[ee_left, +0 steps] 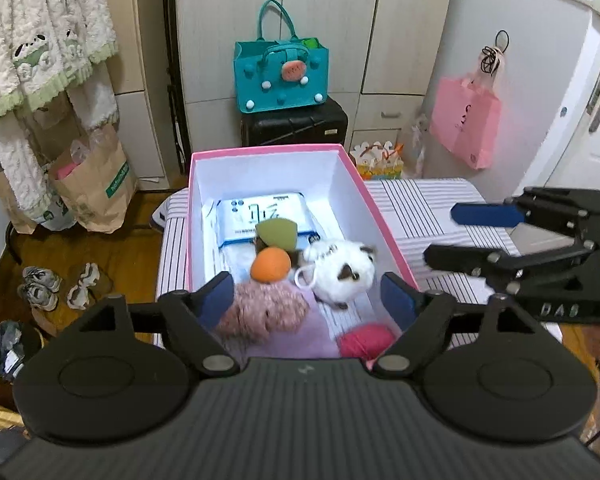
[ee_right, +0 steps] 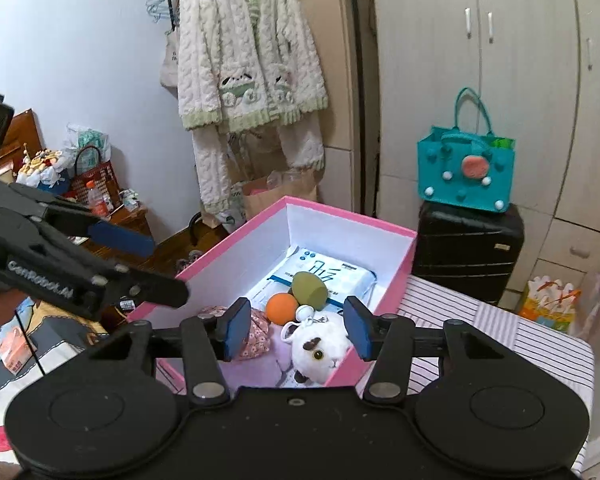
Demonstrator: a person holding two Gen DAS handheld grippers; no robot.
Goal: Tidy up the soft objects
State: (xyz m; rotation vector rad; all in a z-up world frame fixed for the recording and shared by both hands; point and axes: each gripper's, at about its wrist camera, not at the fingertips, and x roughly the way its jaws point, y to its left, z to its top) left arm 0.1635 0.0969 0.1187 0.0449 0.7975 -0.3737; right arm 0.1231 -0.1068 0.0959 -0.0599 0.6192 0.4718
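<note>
The pink box (ee_left: 272, 156) stands open on the striped cloth (ee_left: 428, 208), and the soft things lie inside it. A white plush cat (ee_left: 342, 270) sits against the box's right wall in the left wrist view. Just beside it, toward the middle of the box, rests an orange ball (ee_left: 270, 265), touching an olive-green teardrop sponge (ee_left: 278, 234) that lies farther in. Both sit on a white packet (ee_left: 260, 216) with blue print, which covers the floor at the far end of the box. At the near end are a fluffy pink piece (ee_left: 260, 310) on a pale lilac cloth (ee_left: 300, 336) and a deep pink yarn ball (ee_left: 366, 340) in the near right corner.

The left gripper (ee_left: 306, 300) hangs over the near end of the box with its blue pads spread wide and nothing between them. The right gripper (ee_right: 298, 332) hovers over the near right edge of the box, its jaws also apart and empty; the cat shows through the gap but is well below the pads.

No soft item is visible on the cloth outside the box, so by this look the gathering seems nearly or fully done. What may remain is tidying the pile, or closing the box, though no lid is in view.
</note>
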